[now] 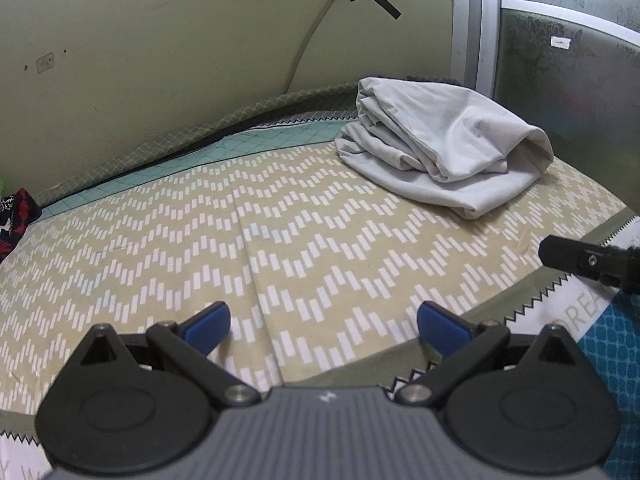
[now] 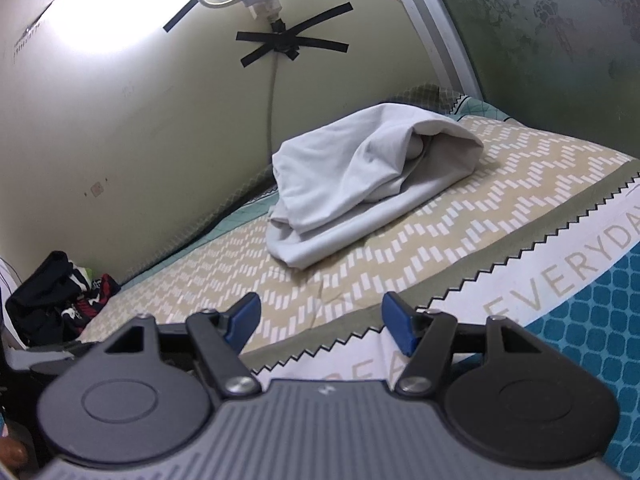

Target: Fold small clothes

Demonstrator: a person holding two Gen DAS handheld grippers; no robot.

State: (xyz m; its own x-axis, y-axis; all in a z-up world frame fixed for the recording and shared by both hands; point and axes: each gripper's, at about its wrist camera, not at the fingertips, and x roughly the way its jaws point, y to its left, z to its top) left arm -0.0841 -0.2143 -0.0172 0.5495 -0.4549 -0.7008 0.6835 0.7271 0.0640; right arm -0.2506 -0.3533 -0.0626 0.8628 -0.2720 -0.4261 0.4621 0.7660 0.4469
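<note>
Item: grey garment, loosely folded, on the patterned bedspread near the wall; long axis slants from the wall toward me. My left gripper and right gripper: both wide, empty.

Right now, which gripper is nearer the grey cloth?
Right, it seems. The right gripper sits just short of the grey cloth; the left gripper is farther back, to its left.
</note>
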